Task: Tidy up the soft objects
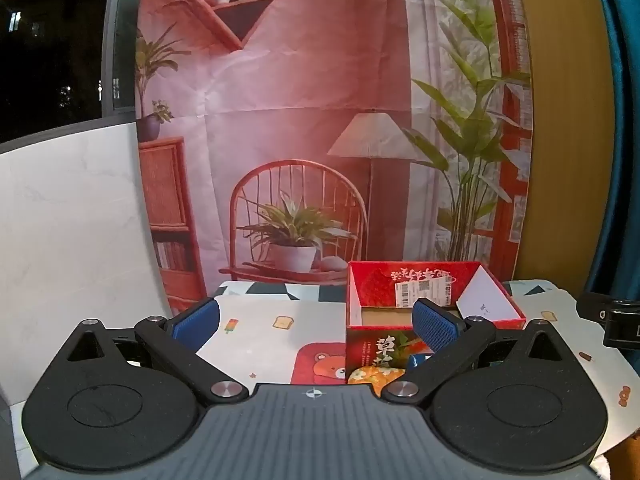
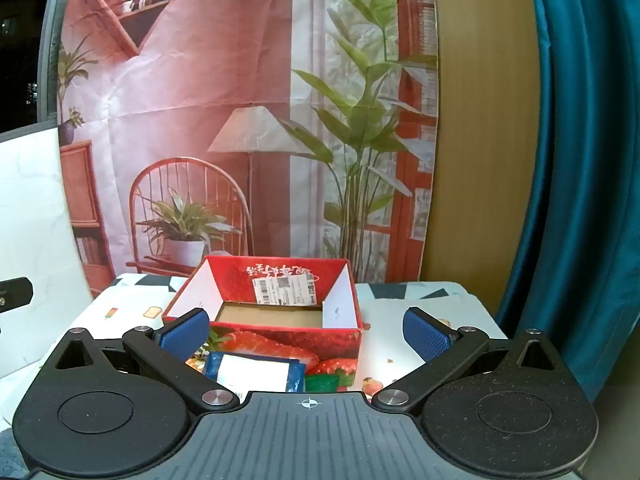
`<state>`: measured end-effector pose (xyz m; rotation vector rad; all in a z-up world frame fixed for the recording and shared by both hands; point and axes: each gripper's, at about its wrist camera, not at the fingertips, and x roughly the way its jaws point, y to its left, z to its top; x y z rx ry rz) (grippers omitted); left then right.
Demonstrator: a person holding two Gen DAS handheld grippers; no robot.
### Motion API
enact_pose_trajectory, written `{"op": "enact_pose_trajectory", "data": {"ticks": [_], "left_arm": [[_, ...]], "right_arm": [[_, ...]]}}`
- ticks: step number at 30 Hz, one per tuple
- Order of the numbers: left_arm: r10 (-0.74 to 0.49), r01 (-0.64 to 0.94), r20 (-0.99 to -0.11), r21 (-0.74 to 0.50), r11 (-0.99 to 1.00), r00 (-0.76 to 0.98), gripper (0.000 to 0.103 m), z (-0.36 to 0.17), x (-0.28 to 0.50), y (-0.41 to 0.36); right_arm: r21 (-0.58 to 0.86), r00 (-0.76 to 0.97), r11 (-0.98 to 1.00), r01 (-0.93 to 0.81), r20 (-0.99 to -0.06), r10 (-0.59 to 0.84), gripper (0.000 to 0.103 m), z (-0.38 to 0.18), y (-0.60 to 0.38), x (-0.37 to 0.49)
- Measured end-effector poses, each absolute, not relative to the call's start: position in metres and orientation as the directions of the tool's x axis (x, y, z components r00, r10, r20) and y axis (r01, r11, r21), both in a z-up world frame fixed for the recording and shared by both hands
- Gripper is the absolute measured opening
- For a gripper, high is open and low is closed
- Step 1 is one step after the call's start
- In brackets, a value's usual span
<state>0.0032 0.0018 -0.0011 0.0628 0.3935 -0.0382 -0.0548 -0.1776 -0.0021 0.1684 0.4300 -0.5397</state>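
An open red strawberry-print box (image 2: 276, 338) stands on the patterned tablecloth (image 2: 390, 346), and nothing shows inside it but its cardboard floor. Against its near side lies a blue packet with a white label (image 2: 254, 374), with a small green item (image 2: 320, 384) beside it. My right gripper (image 2: 306, 336) is open and hovers just short of the packet, nothing between its blue pads. My left gripper (image 1: 316, 326) is open too, left of the same box (image 1: 374, 354), its right pad (image 1: 436, 328) in front of the box's near corner.
A printed room backdrop (image 1: 304, 120) hangs behind the table. A white marble-look panel (image 1: 68, 232) stands at the left and a teal curtain (image 2: 580, 200) at the right. The right gripper's body (image 1: 612, 320) shows at the edge of the left wrist view.
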Motion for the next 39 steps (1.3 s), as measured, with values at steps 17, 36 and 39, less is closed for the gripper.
{"op": "enact_pose_trajectory", "data": {"ticks": [17,36,39], "left_arm": [[-0.015,0.042,-0.375,0.064,0.997,0.927,0.103,0.0008,0.0020,0.0011],[-0.018,0.041,-0.384,0.051,0.998,0.923,0.103,0.0010,0.0035,0.0009],[-0.018,0.040,-0.387,0.049,0.998,0.922,0.103,0.0014,0.0042,0.0013]], "right_arm": [[0.040,0.771,0.847,0.530,-0.437,-0.462,0.103,-0.0035,-0.1766,-0.0546],[0.039,0.772,0.848,0.529,-0.436,-0.462,0.103,-0.0031,-0.1760,-0.0535],[0.041,0.773,0.848,0.528,-0.438,-0.460,0.103,-0.0016,-0.1818,-0.0572]]}}
